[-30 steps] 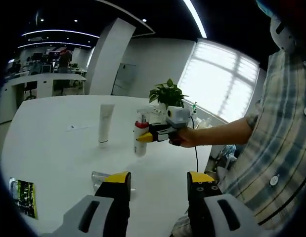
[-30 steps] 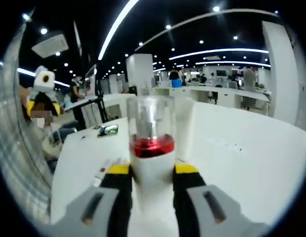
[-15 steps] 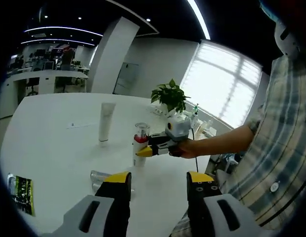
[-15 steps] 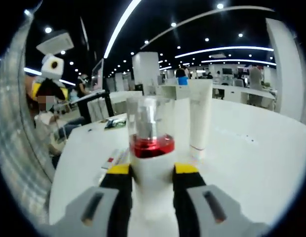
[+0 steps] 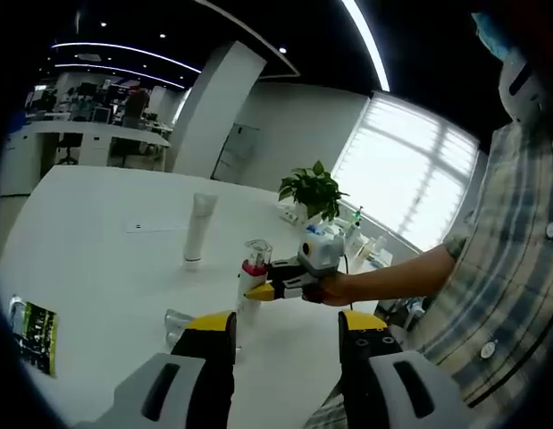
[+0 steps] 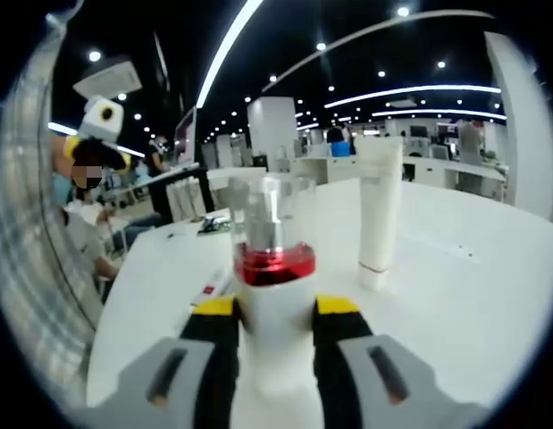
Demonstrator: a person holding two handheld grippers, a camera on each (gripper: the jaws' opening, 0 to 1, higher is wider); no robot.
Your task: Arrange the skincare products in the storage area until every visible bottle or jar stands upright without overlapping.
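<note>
My right gripper is shut on a white pump bottle with a red band and a clear cap, held upright. In the left gripper view the same bottle is low over the white table in the right gripper; I cannot tell whether its base touches. A white tube stands on its cap farther back, and it is to the right of the bottle as the tube in the right gripper view. A clear item lies flat just beyond my open left gripper.
A green leaflet lies at the table's left edge. A potted plant and small items stand at the far corner. A person's forearm in a plaid sleeve reaches in from the right.
The right gripper has carried the bottle down and nearer to the left gripper, still shut on it. The tube has slid rightward in the right gripper view. The left gripper stays open.
</note>
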